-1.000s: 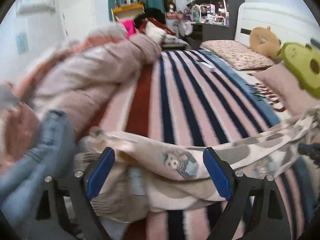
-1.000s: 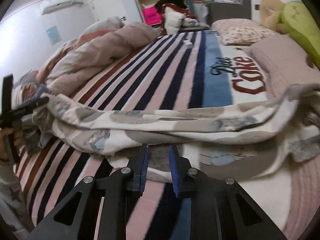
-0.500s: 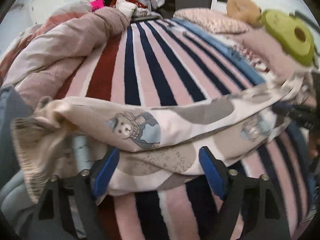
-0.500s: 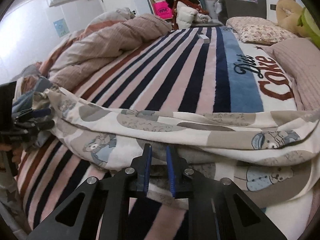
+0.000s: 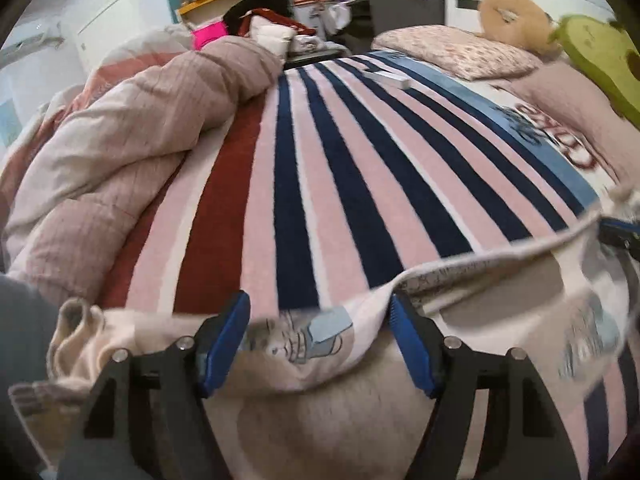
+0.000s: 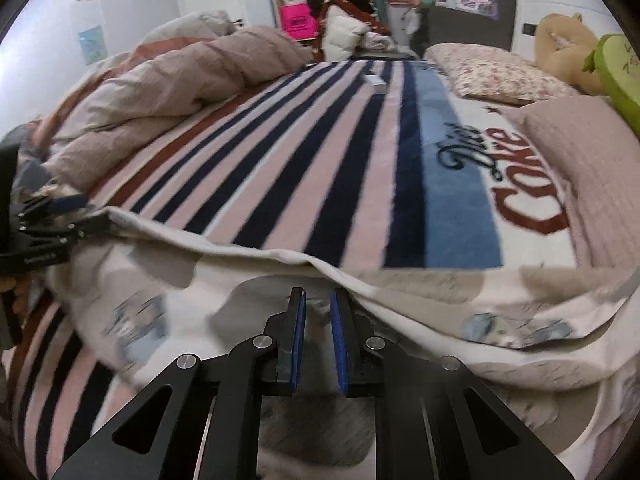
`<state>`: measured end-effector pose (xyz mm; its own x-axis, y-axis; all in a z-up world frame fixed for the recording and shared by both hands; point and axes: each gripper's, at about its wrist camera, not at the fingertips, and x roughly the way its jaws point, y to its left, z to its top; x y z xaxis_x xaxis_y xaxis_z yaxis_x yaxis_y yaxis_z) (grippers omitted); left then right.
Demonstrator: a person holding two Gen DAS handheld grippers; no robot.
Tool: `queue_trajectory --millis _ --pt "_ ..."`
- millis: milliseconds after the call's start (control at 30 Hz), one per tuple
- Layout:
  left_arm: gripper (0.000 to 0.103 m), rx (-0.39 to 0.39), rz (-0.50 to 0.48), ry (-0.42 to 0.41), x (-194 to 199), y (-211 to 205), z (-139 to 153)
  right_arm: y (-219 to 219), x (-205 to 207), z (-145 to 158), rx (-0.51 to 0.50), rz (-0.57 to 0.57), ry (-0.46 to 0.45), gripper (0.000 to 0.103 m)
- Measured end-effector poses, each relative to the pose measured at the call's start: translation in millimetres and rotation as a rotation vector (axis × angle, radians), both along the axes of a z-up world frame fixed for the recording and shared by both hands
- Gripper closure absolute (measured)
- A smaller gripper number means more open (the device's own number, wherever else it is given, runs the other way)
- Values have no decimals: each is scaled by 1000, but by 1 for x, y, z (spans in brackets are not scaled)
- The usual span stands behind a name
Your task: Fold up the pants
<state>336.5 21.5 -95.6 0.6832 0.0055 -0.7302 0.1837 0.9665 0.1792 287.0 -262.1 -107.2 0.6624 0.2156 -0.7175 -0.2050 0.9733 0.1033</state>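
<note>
Cream pants point(image 5: 500, 292) printed with bears lie crosswise on the near part of the striped blanket point(image 5: 340, 180), their far edge drawn in a line between the two grippers. My left gripper point(image 5: 318, 302) straddles the left part of the cloth. Its jaws are closing, and the bear-print fabric lies between the blue pads point(image 5: 224, 344) without being pinched. My right gripper point(image 6: 318, 294) is shut on a fold of the pants point(image 6: 440, 308). The left gripper point(image 6: 60, 216) shows at the left edge of the right wrist view, the right gripper point(image 5: 618, 234) at the right edge of the left wrist view.
A bunched pink quilt point(image 5: 140, 128) fills the bed's left side. Pillows point(image 5: 456, 52), a tan plush point(image 5: 516, 20) and a green avocado plush point(image 5: 600, 60) line the far right. A small white box point(image 5: 388, 78) lies far back on the blanket. Dark blue cloth point(image 5: 20, 340) sits at the near left.
Both grippers have come down and forward over the pants, which now fill the lower part of each view. The left jaws have narrowed around the cloth. The right jaws closed slightly more.
</note>
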Motion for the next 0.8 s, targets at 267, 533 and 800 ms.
queue_trajectory --millis 267,533,800 --pt "25 -128 -19 -113 -20 -9 31 -21 -13 23 -31 -64 -51 95" --pt "24 -277 -179 -18 -59 -45 43 -81 -63 49 -122 -177 -29 93" --pt "22 -230 -381 74 -75 -125 14 -129 -75 35 -176 -243 40 90"
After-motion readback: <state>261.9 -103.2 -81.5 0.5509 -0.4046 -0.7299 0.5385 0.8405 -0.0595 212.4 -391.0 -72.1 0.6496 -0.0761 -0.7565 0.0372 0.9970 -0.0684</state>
